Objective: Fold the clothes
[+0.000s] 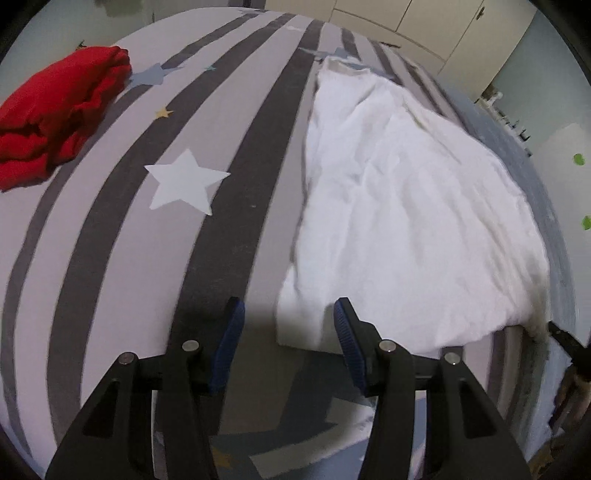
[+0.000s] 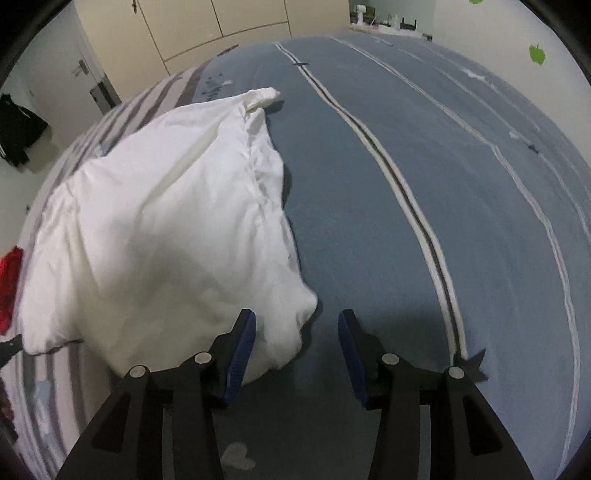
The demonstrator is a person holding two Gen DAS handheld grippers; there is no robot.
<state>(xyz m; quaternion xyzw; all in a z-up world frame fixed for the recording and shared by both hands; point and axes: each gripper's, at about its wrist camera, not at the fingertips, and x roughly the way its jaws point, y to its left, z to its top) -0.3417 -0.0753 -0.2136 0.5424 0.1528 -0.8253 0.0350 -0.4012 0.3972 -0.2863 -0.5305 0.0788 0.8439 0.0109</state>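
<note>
You had the white garment (image 1: pixel 399 206) lying flat on the bed (image 1: pixel 110 258), straddling the line where the grey-striped, star-printed cover met the blue cover (image 2: pixel 406 184). Your left gripper (image 1: pixel 286 314) hung over the garment's near corner on the striped side, its blue-padded jaws parted and pinching nothing; the right-hand pad sat above the white cloth's edge, the left-hand pad above a dark stripe. Your right gripper (image 2: pixel 295 321) hung over the garment's other near corner, on the blue side; its jaws were released too, with a rounded fold of the white cloth lying between them, close to the left-hand pad, and no pad pressing on it. The garment's far end, narrower and with a small rolled piece sticking out, pointed away from both grippers towards the cream wardrobe doors (image 2: pixel 221 22). Far to the left of the white garment, a crumpled red garment (image 1: pixel 55 110) lay on the striped cover, well apart from it. A large white star (image 1: pixel 184 182) was printed on the cover between the two garments.
</note>
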